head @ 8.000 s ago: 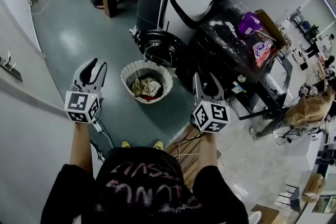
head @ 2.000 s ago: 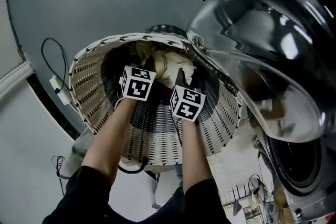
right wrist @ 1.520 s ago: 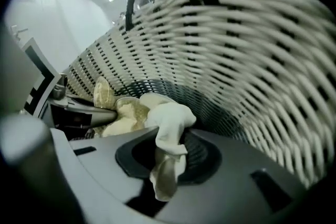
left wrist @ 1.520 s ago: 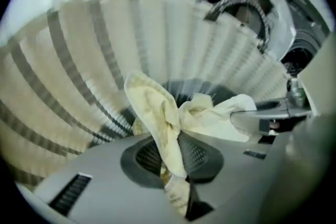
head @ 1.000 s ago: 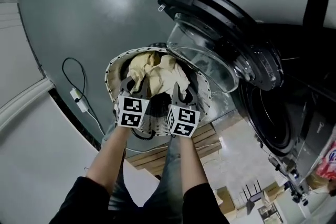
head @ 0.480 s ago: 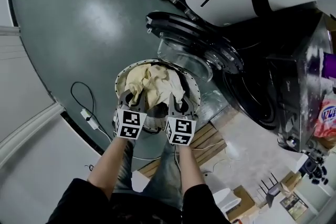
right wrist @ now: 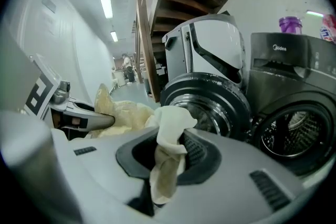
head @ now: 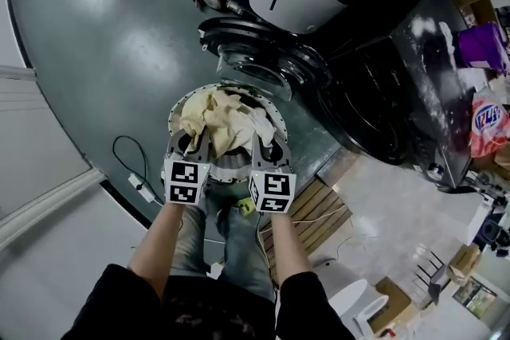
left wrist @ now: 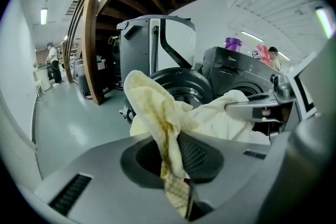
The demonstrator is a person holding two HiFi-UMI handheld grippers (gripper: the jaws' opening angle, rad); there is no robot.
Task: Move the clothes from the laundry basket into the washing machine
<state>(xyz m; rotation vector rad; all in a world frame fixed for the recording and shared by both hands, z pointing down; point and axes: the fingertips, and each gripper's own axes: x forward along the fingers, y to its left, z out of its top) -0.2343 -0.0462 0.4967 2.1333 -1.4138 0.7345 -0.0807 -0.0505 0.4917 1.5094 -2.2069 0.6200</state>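
Raised from deep inside the laundry basket [head: 172,122], left gripper [head: 194,141] and right gripper [head: 264,143] each pinch 1 fold of cream cloth [head: 211,115], the bundle hanging just ahead of both over the basket, so the carry to the washing machine [head: 374,103] ahead-right comes next.

**Both grippers clamped on cloth, arms side by side**

Both arms reached forward from the body. The bare left forearm [head: 163,239] and right forearm [head: 288,251] ran almost parallel out of dark sleeves. The left gripper [head: 190,146] and the right gripper [head: 267,149] sat level with each other, near but apart. Their marker cubes faced up towards the head, and their jaws pointed away from the body and tilted downward. The left gripper's jaws were nearly together, pinching a fold of yellowish cloth [left wrist: 157,113] between the pads. The right gripper's jaws were likewise clamped on a cream cloth [right wrist: 169,131].
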